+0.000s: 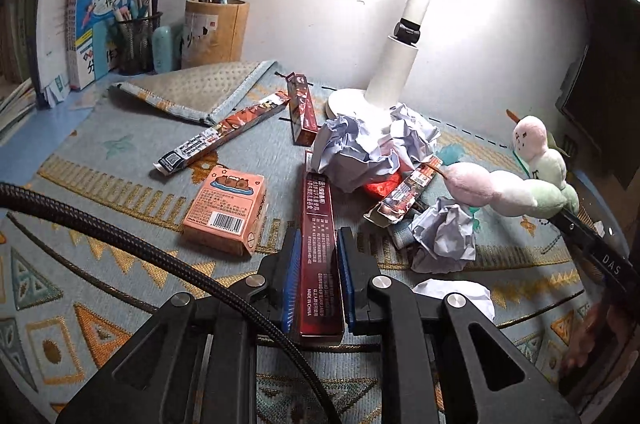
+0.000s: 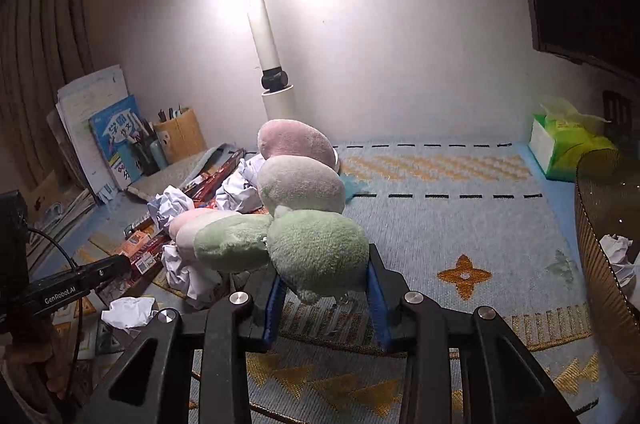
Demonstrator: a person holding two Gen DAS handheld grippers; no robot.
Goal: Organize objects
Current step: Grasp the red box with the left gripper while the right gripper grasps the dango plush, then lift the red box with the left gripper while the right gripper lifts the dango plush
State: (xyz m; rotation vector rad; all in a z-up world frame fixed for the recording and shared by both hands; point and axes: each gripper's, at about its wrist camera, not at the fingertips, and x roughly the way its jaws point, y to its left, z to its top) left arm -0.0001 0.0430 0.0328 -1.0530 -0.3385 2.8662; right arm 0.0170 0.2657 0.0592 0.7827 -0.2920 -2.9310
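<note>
Patterned blue cloth (image 1: 120,160) covers the desk, its far-left corner folded back. White desk lamp (image 1: 392,64) stands at the back wall, lit. Books (image 1: 104,16) + two pen holders (image 1: 216,28) in the far-left corner.

Plush toy (image 2: 304,208), pink/white/green lobes in two strings, is in my right gripper (image 2: 326,284): jaws partway closed, blue pads pressed on the lowest green lobe, rest of the toy sticking up fwd, off the cloth. In the left wrist view the same toy hangs at right, above the clutter.

Long dark-red box (image 1: 318,248) is in my left gripper (image 1: 318,252): jaws nearly fully closed, pads clamped on both long sides, box pointing away toward the paper pile.

Crumpled paper (image 1: 368,148) heaped at the lamp base, w/ smaller wads nearer me. Pink carton (image 1: 226,208) lies just left of the red box. Two more long snack boxes (image 1: 224,132) lie further back. Green tissue pack (image 2: 568,148) at far right.
</note>
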